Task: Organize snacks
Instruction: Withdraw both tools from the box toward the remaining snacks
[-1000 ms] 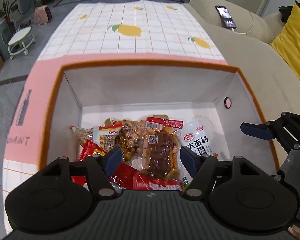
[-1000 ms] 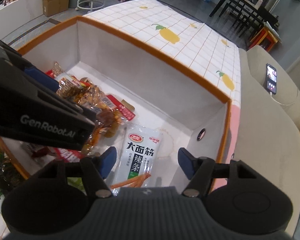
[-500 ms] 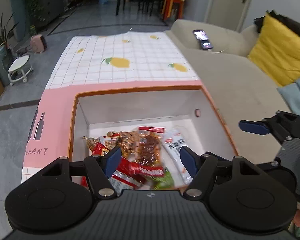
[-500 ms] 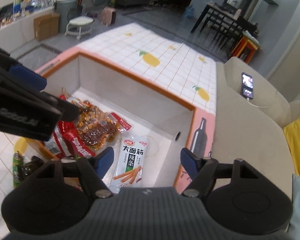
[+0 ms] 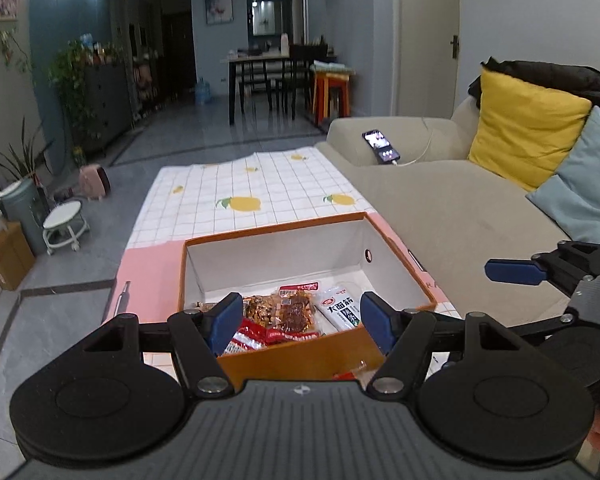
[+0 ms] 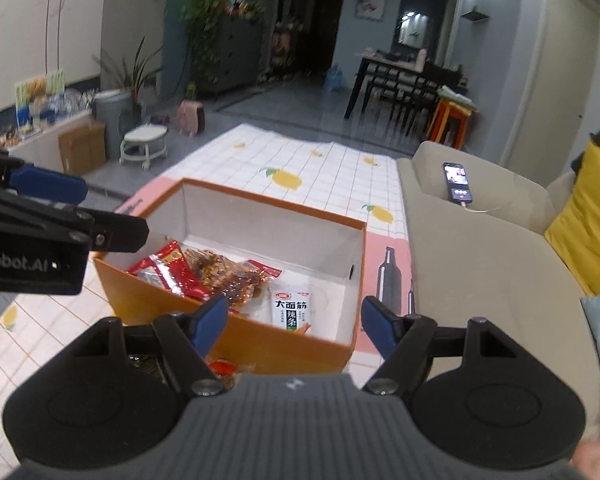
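Note:
An orange box (image 5: pixel 300 364) (image 6: pixel 284 344) with white inner walls stands on the lemon-print tablecloth (image 5: pixel 256 196). Inside lie several snack packets: red ones (image 6: pixel 168 272), brown dried-meat ones (image 5: pixel 296 312), and a white spicy-strip packet (image 5: pixel 342 310) (image 6: pixel 292 308). My left gripper (image 5: pixel 302 322) hangs open above the box's near wall, nothing between its blue pads. My right gripper (image 6: pixel 294 322) is open too and empty, over the near right corner of the box. Each gripper shows at the edge of the other's view.
A beige sofa (image 5: pixel 440 208) runs along the right with a phone (image 5: pixel 382 148) on its arm and a yellow cushion (image 5: pixel 528 132). More snack packets (image 6: pixel 224 368) lie on the cloth before the box. A white stool (image 5: pixel 66 226) and a cardboard box stand on the floor at left.
Both grippers have risen and drawn back from inside the box, tilting up so the room shows. The right jaws have widened a little. The snacks stay in the box.

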A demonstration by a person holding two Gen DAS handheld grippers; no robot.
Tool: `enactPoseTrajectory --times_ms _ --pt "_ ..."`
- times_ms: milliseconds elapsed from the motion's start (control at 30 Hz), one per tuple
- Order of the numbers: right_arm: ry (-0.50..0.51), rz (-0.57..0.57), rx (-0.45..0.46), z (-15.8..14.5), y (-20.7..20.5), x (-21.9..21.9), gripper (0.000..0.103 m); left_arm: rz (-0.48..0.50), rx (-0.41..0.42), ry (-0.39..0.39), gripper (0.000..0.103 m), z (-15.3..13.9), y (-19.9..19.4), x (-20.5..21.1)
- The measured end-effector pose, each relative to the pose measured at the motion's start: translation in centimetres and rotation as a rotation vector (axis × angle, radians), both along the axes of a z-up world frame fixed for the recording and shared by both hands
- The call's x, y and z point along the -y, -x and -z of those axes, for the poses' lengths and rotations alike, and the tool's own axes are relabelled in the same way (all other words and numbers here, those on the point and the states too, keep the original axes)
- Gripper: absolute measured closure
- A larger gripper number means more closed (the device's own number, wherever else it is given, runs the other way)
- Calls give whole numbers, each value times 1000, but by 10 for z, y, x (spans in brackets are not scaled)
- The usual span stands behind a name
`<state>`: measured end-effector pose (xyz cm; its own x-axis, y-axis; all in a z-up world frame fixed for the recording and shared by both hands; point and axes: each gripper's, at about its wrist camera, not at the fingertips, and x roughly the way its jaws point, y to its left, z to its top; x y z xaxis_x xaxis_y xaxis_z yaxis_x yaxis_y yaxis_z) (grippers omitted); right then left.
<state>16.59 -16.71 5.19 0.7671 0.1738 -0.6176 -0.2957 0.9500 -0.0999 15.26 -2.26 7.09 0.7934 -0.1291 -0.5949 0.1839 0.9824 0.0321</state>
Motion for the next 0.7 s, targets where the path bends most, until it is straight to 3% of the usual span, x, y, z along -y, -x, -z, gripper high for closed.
enactPoseTrajectory --times_ms 267,533,700 --pt "-33 66 43 7 63 6 28 3 28 -7 24 14 51 0" --pt "-10 103 41 36 105 9 28 2 -62 16 24 43 70 -7" --pt "-13 75 2 54 107 10 28 -20 -121 9 24 61 71 -11"
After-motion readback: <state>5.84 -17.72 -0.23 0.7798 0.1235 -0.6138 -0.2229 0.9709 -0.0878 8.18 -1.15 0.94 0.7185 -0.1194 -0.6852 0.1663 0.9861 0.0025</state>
